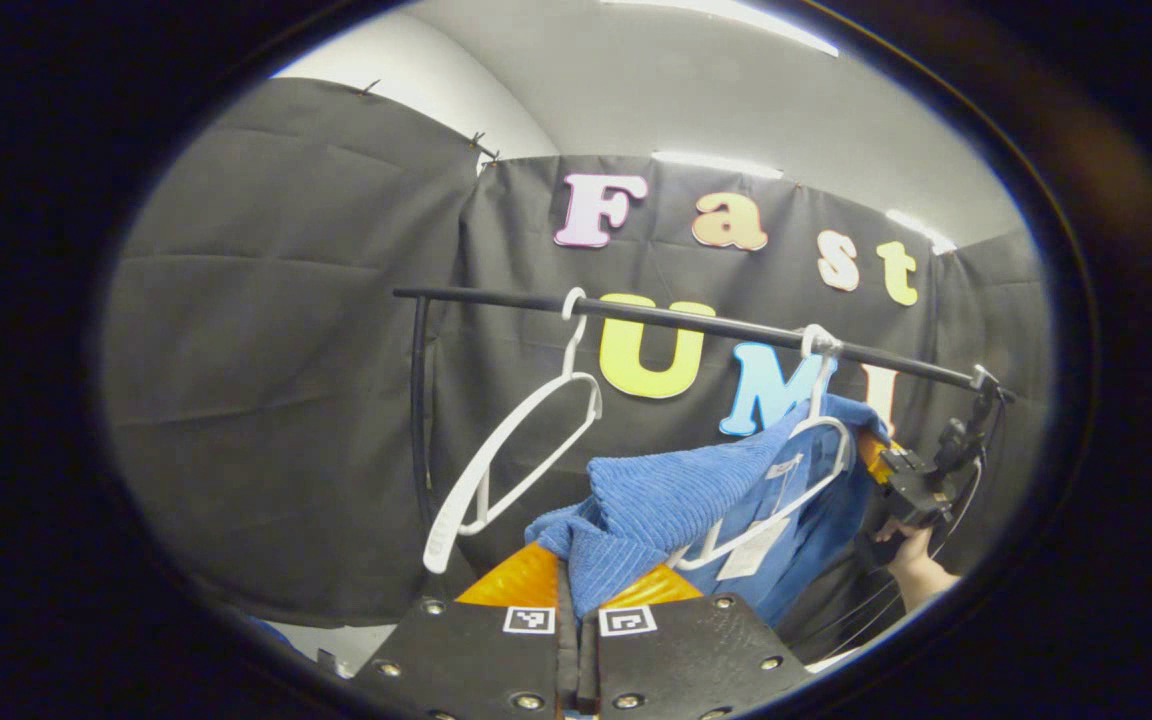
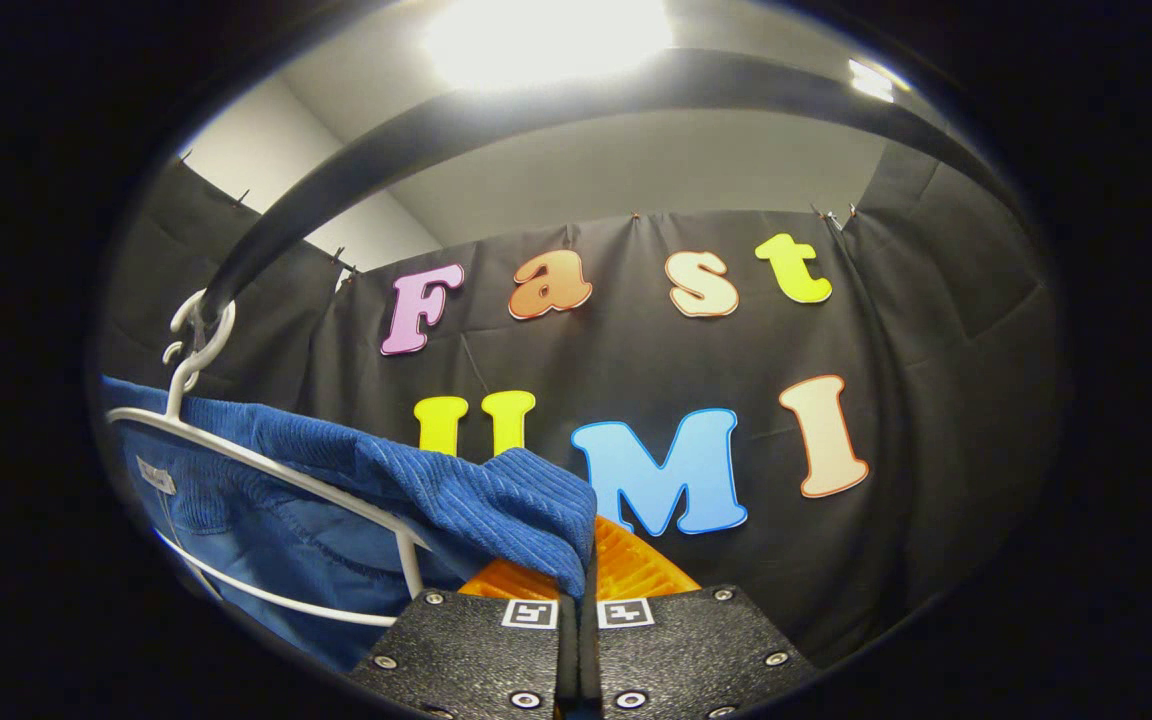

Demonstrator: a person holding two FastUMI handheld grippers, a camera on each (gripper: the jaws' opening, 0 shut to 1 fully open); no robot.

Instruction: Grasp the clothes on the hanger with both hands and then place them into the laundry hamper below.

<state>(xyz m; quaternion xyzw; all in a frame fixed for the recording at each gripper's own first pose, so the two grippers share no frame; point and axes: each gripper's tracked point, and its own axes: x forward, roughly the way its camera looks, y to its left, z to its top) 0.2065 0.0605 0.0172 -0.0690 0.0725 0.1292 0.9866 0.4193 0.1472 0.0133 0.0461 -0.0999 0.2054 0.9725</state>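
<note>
Blue ribbed garment hangs on a white plastic hanger hooked over the black clothes rail, toward the right end of the rail in the left gripper view. A second white hanger, bare, hangs on the same rail to the left, tilted.

Left gripper — fingers pressed together with a fold of the blue cloth pinched between them; the fabric runs up from the tips toward the hanger's shoulder. Right gripper — fingers likewise closed on a corner of the same garment, at the hanger's other shoulder; in the right gripper view the rail passes close overhead and the hanger hook sits on it at the left. In the left gripper view the right gripper appears farther off at the right, held by a hand, just beside the garment's far edge.

Step in hand, as I judge it: the two-handed grasp is made and the garment is not yet off the hanger — the cloth drapes over both hanger arms, the neck area with its label inside the frame.

Next move calls for drawing the cloth clear of the hanger's shoulders, both hands working together so neither pinch slips, then carrying it down. The laundry hamper lies below, so the drop point will have to be found on the way down.
</note>
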